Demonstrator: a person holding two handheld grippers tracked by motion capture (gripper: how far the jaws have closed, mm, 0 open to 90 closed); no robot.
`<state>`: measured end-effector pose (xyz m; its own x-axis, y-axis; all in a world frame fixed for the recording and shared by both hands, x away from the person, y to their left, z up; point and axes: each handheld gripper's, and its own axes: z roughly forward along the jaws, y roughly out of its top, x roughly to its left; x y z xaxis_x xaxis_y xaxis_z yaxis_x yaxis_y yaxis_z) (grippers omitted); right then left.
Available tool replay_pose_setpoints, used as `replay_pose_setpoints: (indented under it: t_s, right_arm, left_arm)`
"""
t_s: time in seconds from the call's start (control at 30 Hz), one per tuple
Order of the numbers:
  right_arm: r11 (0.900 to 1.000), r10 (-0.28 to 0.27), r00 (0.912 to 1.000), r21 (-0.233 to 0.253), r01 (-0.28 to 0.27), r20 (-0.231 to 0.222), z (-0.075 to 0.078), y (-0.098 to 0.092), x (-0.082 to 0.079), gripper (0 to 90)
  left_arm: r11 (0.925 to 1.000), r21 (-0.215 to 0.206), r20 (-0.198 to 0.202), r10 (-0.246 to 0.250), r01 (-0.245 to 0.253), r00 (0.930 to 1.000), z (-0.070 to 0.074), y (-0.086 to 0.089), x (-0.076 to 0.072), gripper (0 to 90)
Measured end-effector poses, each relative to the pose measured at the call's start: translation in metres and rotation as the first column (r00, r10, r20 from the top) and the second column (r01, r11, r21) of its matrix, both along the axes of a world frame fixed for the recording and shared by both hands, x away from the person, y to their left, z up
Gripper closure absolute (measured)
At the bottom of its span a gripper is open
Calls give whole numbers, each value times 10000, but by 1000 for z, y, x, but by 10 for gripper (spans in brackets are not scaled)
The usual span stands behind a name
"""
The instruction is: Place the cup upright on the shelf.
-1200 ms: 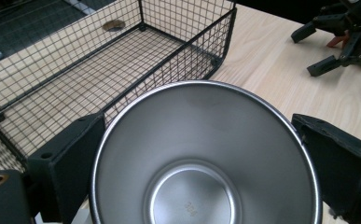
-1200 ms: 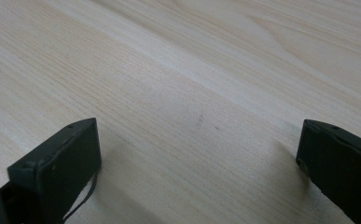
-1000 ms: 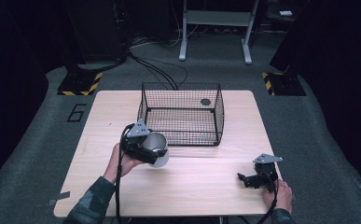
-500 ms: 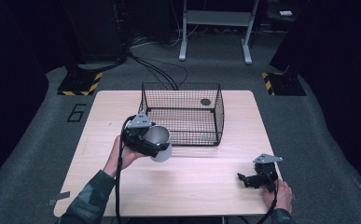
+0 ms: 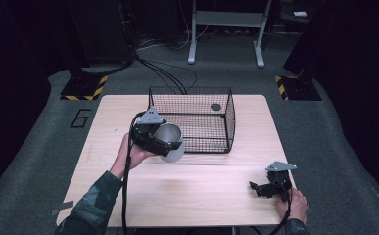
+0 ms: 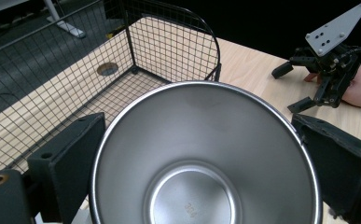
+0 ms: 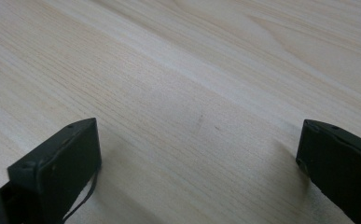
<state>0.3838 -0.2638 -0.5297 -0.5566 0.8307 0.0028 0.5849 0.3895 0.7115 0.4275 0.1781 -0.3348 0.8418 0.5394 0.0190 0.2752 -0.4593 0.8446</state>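
Jaws of our left gripper [image 5: 165, 142] press on either side of a steel cup [image 5: 171, 142], one black pad [image 6: 68, 165] against each flank, so the cup is clamped between them. In the left gripper view the cup [image 6: 201, 158] opens toward the camera: shiny rim, round base at the bottom, faint stamp on the base that we cannot read.

From the high view, the cup is held above the wooden table [image 5: 201, 196], just beside the front left corner of a black wire basket [image 5: 226, 122]. Whether it touches the wire we cannot tell. The basket stands in the middle of the table, toward its far edge, with a small dark round disc [image 5: 216, 106] on its floor near the far right corner; the same disc [image 6: 107, 69] appears through the mesh in the left gripper view.

Our right gripper [image 5: 264, 187] rests low near the front right corner of the table, well apart from the basket. Its jaws stand wide apart with bare wood [image 7: 192, 93] between them, holding nothing.
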Motion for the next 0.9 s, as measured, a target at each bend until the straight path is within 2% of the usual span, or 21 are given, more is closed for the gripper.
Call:
replay_pose_setpoints:
  t_s: [0.13, 0.5, 0.7, 0.73, 0.83, 0.9]
  right_arm:
    - [10000, 4, 10000, 0, -4, 4, 0, 0, 0, 0]
    - [10000, 4, 10000, -3, -4, 6, 0, 0, 0, 0]
    - [10000, 7, 10000, -3, -7, 11, 0, 0, 0, 0]
    - [10000, 4, 10000, -6, -4, 4, 0, 0, 0, 0]
    - [10000, 7, 10000, -6, -7, 9, 0, 0, 0, 0]
    - [10000, 9, 10000, -5, -9, 10, 0, 0, 0, 0]
  left_arm:
    - [10000, 80, 130, 52, -53, 9999, 5, -3, 5, 65]
    - [9999, 142, 146, -37, 35, 9999, 17, -13, 19, 65]
    - [9999, 164, 327, -9, 3, 9995, 25, -19, 26, 65]
    - [9995, 297, 392, -57, 45, 9992, 28, -22, 30, 65]
    - [9997, 241, 320, -7, -1, 9995, 30, -23, 33, 65]
    - [9998, 198, 422, 46, -54, 9991, 32, -25, 38, 65]
